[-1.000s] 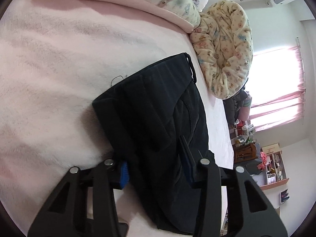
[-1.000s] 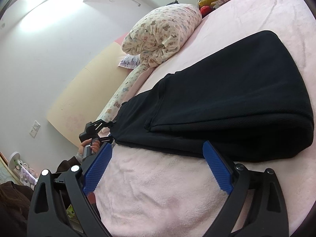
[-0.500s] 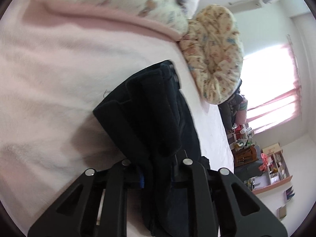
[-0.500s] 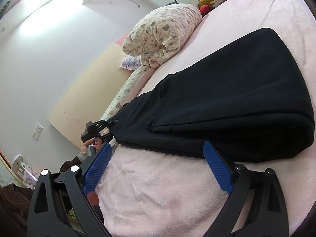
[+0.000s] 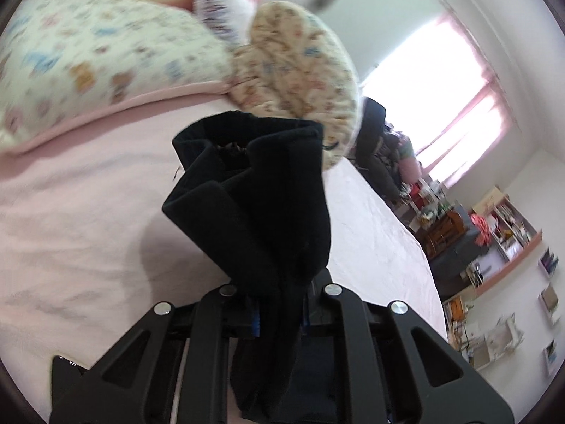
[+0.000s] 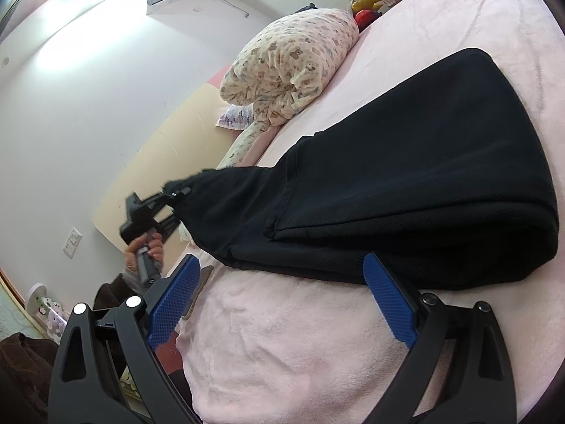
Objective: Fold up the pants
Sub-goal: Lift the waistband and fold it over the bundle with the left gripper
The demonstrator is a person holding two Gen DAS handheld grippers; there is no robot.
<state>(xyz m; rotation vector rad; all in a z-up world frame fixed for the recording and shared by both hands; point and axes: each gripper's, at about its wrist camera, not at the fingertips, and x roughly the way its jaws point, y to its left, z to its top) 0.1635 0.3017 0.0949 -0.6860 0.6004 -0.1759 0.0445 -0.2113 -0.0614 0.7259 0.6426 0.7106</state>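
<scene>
While the left gripper (image 5: 280,312) pinches one end of the black pants (image 6: 406,183) off the pink bed cover (image 6: 300,346) | right gripper (image 6: 279,304) wide open, empty, just beside the folded edge | we advise carrying the raised end squarely over, edges aligned.

left gripper (image 5: 280,314) clamped on cloth, raised; right gripper (image 6: 282,293) wide open, empty, level.
</scene>
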